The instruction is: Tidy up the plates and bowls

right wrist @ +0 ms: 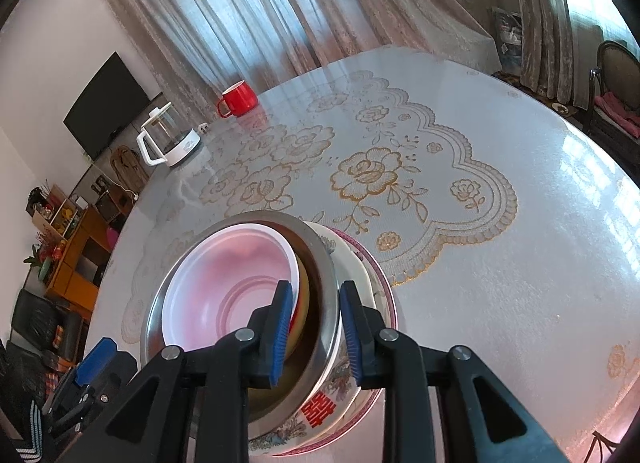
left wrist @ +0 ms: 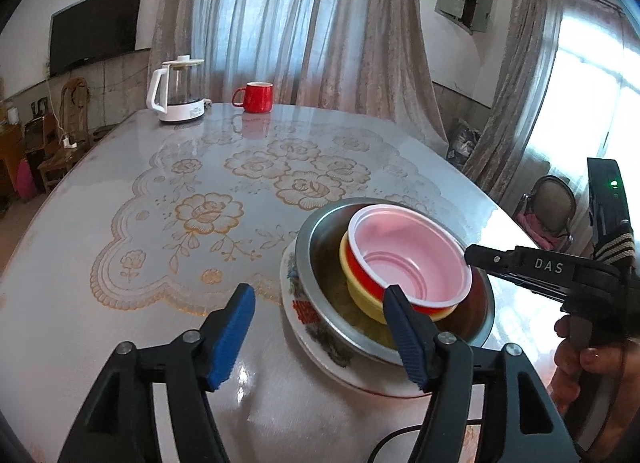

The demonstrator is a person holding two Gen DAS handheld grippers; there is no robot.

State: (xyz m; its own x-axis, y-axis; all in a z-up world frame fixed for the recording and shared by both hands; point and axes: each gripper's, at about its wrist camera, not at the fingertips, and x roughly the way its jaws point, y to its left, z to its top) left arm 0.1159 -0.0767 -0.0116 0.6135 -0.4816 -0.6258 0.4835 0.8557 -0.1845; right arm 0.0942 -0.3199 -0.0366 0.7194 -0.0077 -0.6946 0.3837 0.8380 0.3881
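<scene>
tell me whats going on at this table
A person with a gripper in each hand is stacking dishes on the table. A pink-lined red bowl sits in a yellow bowl, inside a steel basin, on a flowered plate. The right gripper is clamped over the steel basin's rim. The left gripper is open and holds nothing, one finger in front of the bowls. A red mug and a kettle stand at the far edge.

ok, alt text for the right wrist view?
Right gripper clamps the rim of a steel bowl that holds a pink-lined plastic bowl and sits on a floral ceramic plate, on a glossy lace-print table. Behind: red mug, white kettle.
</scene>
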